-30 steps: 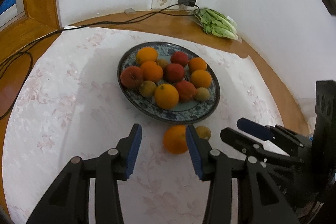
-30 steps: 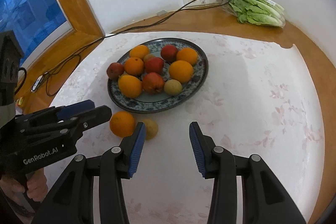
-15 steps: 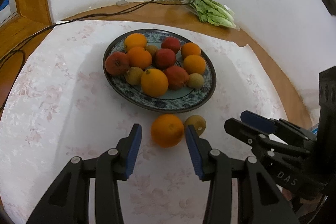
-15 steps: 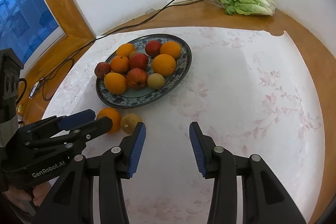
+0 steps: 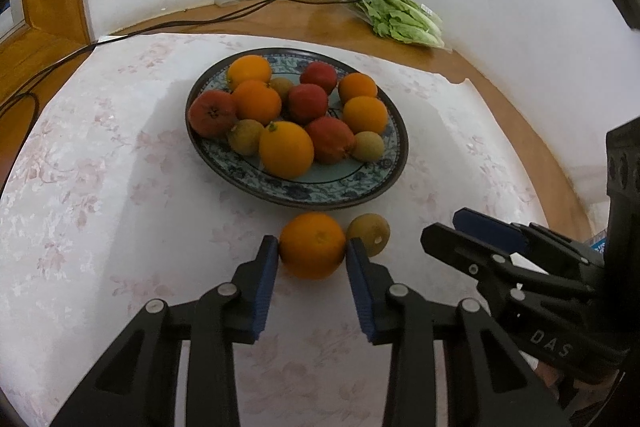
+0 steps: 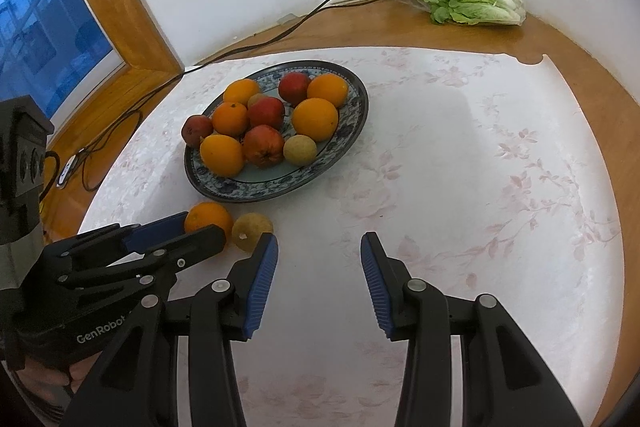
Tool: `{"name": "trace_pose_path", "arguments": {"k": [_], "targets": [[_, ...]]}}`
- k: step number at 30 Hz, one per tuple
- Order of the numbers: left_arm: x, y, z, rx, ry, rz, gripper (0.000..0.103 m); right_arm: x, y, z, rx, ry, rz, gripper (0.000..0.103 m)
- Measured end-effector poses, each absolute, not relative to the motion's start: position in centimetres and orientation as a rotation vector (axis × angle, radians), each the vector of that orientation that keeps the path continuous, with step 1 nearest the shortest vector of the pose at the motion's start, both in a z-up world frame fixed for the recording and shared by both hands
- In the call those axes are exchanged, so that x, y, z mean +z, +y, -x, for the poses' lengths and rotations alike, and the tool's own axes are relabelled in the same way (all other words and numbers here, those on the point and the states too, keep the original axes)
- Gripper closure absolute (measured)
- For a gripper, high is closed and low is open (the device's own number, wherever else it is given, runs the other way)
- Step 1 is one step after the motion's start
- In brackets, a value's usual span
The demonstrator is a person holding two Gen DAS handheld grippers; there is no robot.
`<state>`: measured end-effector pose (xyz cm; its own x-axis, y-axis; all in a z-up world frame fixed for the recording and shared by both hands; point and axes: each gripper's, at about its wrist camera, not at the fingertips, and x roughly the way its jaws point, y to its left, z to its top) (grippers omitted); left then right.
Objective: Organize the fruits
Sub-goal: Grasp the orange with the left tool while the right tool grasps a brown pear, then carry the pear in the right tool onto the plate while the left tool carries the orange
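while left claw (image 5: 312, 253) clamps orange (image 5: 312, 245), tablecloth (image 6: 460, 155) bare.

Six oranges (image 5: 311, 245), four red fruits (image 5: 307, 103), four brownish-green fruits (image 5: 368, 233), one plate (image 5: 320, 191).

Left gripper (image 5: 312, 255): black frame with blue ribbed pads, angled down; jaws have just been closing, pads now touching both sides of a round orange fruit (image 5: 312, 245) lying between them.
Right gripper (image 6: 319, 247): same black-and-blue build, angled down, just right of the left one; jaws apart with nothing between them.
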<state>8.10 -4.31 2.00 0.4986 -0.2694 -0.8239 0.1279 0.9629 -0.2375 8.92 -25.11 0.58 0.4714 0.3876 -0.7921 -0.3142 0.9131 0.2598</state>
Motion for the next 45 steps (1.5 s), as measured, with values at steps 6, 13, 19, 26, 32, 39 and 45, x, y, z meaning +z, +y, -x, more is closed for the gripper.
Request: {"name": "trace_pose_path", "arguments": {"k": [6, 13, 19, 26, 32, 39, 45], "targets": [[2.5, -3.3, -7.7, -0.213, 1.006, 0.153, 0.067, 0.5, -24.3, -8.7, 0.457, 0.989, -0.09, 0.058], [2.6, -1.4, -7.7, -0.174, 1.001, 0.188, 0.067, 0.5, -23.0, -8.3, 0.505, 0.988, -0.073, 0.058], [2.8, -0.2, -7.4, -0.163, 0.99, 0.212, 0.067, 0.3, -21.5, -8.2, 0.546, 0.99, -0.046, 0.059], [2.7, 0.0, -7.4, -0.166, 0.989, 0.219, 0.067, 0.0, -20.2, -8.3, 0.558, 0.989, -0.006, 0.059], [2.8, 0.1, -7.4, -0.17, 0.986, 0.223, 0.067, -0.4, -20.0, -8.5, 0.542, 0.996, 0.008, 0.064], [2.8, 0.0, -7.3, -0.17, 0.985, 0.222, 0.067, -0.7, -20.2, -8.8, 0.531, 1.0, 0.004, 0.074], [3.2, -0.4, -7.4, -0.174, 0.977, 0.212, 0.067, -0.6, -20.5, -8.7, 0.534, 1.0, -0.004, 0.075]]}}
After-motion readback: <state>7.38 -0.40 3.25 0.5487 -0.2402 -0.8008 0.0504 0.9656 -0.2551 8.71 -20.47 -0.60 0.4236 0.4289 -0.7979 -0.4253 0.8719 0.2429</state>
